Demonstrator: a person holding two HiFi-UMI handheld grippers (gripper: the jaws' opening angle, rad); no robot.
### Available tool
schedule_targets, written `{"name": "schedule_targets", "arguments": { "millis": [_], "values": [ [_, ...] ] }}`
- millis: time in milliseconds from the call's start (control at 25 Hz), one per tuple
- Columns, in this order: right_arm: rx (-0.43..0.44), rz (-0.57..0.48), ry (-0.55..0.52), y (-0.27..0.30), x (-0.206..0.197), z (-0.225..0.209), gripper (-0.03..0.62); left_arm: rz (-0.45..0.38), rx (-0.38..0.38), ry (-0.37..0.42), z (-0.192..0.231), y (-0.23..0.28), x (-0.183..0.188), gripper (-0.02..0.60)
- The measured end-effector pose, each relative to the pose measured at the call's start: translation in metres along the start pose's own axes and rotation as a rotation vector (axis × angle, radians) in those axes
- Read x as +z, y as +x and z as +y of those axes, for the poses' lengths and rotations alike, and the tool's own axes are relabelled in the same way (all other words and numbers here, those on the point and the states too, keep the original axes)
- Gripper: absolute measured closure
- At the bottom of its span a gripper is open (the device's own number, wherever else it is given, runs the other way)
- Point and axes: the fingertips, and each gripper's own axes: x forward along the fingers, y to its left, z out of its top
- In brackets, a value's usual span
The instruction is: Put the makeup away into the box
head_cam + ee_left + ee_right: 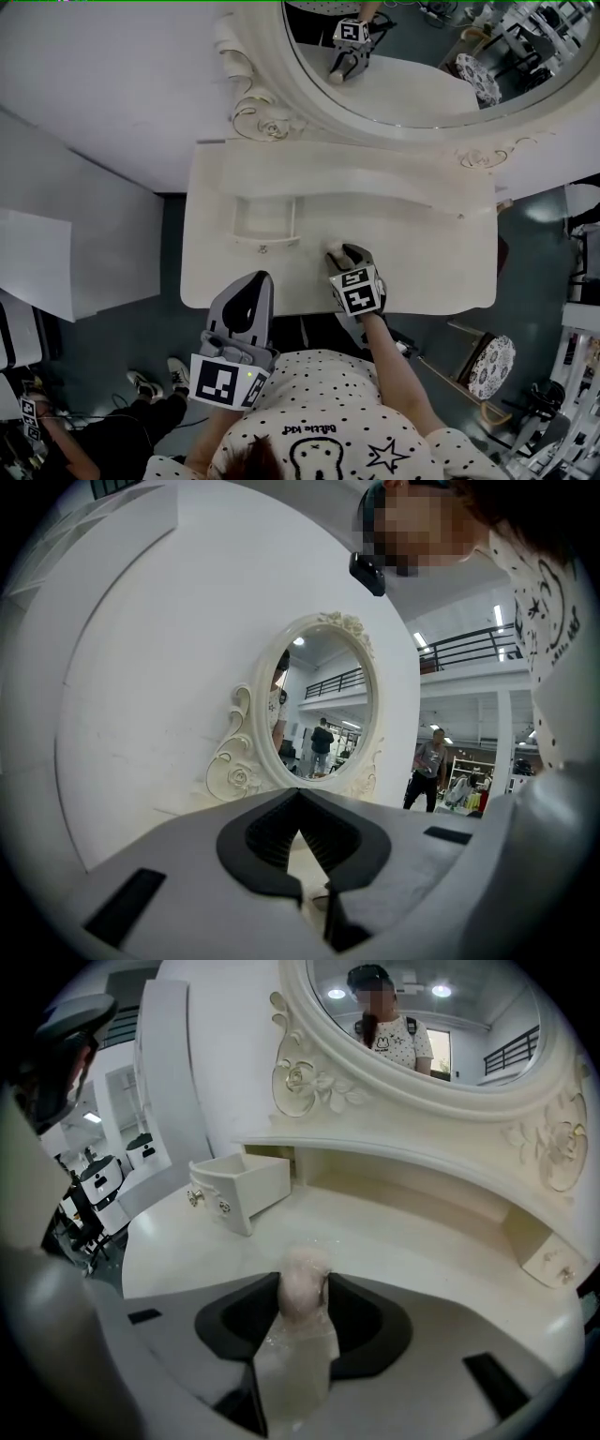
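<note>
Makeup bottle is sitting between the pads of the right tool, clear body toward the camera, pale pink rounded cap pointing out past the tips. Both pads are pressing on its sides, so the right tool is clamping the bottle. In the head view the right tool is pointing steeply down over the middle of the white worktop, toward its near edge, with the bottle's pale end showing just beyond the tips; can't tell whether the cap is touching the surface. The box is standing on the worktop to the left of the right tool and further back, against the raised ledge under the mirror. It is a small white drawer-style box, open at the top, and the right gripper view is showing two small knobs on its front face. Bottle and box are sitting apart, bottle outside the box. Left tool is hanging at the worktop's near edge, left of the right tool, pointing roughly level at the mirror's ornate oval frame; its pads are meeting at the tips, clenched on nothing. Person's dotted shirt is filling the bottom of the head view.
</note>
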Motion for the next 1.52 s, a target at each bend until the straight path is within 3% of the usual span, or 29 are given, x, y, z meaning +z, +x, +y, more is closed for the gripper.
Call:
{"name": "schedule_targets", "arguments": {
  "millis": [160,560,880,1120,1520],
  "values": [
    [0.009,-0.094,0.000,-0.014,0.019,-0.001,0.444,0.002,-0.007,0.001,-0.002,0.001,-0.001,0.586],
    [-0.103,-0.537,0.042,-0.117,0.130,-0.058,0.447,-0.032,-0.031,0.024,-0.010,0.007,0.009,0.586],
    [-0.123,-0.754,0.036,-0.231,0.170,-0.039,0.447,-0.094,-0.033,0.051,-0.009,0.009,0.031,0.586],
    [-0.149,-0.834,0.025,-0.277,0.170,-0.027,0.447,-0.136,-0.050,0.072,-0.006,0.015,0.045,0.586],
    [-0.205,-0.823,0.095,-0.291,0.151,-0.034,0.447,-0.169,-0.028,0.088,0.006,0.024,0.057,0.586]
  ]
}}
